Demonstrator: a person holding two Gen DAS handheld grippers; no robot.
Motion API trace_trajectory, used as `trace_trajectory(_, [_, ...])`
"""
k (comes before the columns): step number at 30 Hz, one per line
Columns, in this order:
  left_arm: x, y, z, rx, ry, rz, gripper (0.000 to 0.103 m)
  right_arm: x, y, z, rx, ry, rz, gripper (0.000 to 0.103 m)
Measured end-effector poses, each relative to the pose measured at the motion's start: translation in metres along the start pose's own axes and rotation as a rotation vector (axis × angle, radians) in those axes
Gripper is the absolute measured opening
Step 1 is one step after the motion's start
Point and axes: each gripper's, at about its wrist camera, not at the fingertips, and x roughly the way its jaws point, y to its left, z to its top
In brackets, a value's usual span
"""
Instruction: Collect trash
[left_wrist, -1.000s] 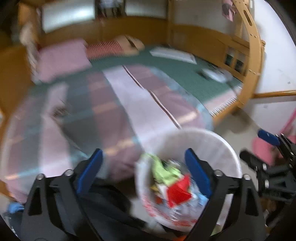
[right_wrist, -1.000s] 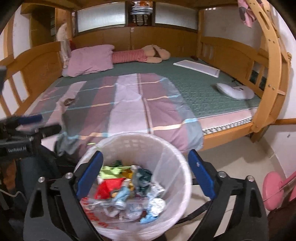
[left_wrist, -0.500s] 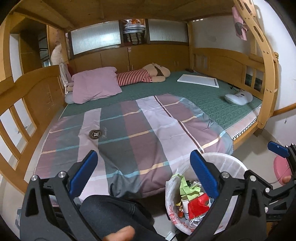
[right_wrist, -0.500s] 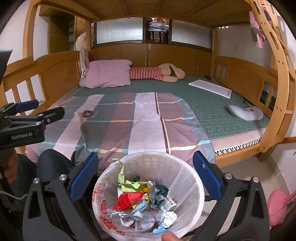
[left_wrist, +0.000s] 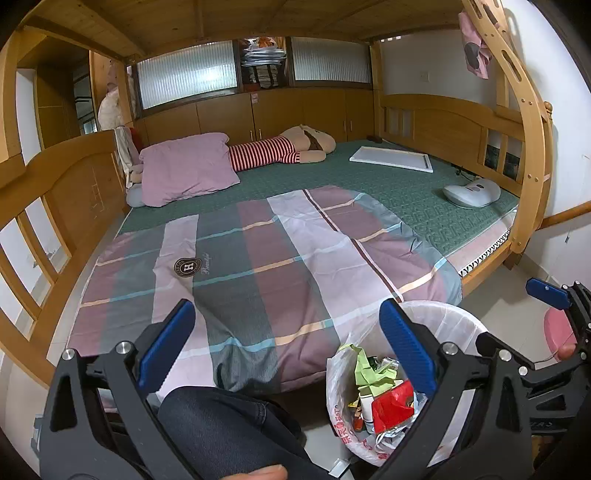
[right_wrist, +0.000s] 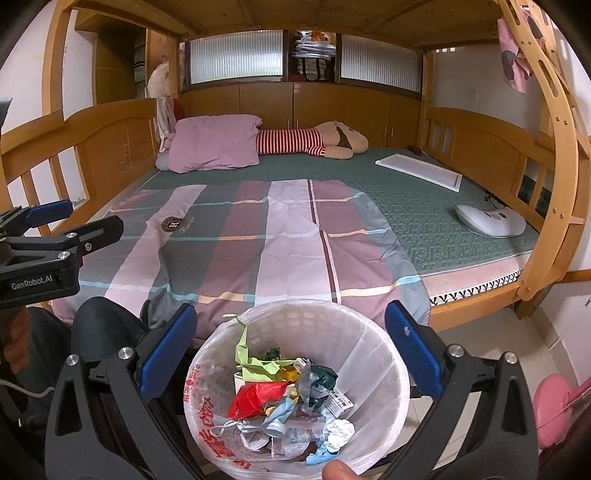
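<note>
A white bin (right_wrist: 373, 354) lined with a plastic bag stands on the floor by the bed, holding crumpled trash (right_wrist: 291, 391): red, green, white and blue wrappers. My right gripper (right_wrist: 286, 347) is open and empty, just above the bin. The bin also shows in the left wrist view (left_wrist: 458, 325) at lower right. My left gripper (left_wrist: 284, 343) is open and empty, above the bed's edge and the person's knee. It shows at the left of the right wrist view (right_wrist: 55, 225).
A plaid quilt (left_wrist: 258, 266) covers the bed, with a pink pillow (left_wrist: 184, 168), a striped plush toy (left_wrist: 280, 151), a white board (left_wrist: 391, 158) and a white device (left_wrist: 472, 192). The wooden bunk frame (left_wrist: 532, 147) rises at right. A pink object (right_wrist: 554, 402) lies on the floor.
Both grippers have risen and tilted up, so the bed fills more of each view and the bin sits lower. The blur in the left view is gone.
</note>
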Motion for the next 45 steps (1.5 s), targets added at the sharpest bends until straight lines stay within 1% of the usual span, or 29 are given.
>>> trace_trajectory(29, [0.0004, -0.0007, -0.0011, 0.001, 0.007, -0.004, 0.099, 0.0085, -0.0023, -0.0046, 0.016, 0.035, -0.006, 0.099])
trace_trajectory(45, [0.0003, -0.0027, -0.0087, 0.009, 0.011, -0.016, 0.099, 0.0084, -0.0011, -0.0079, 0.024, 0.044, -0.006, 0.099])
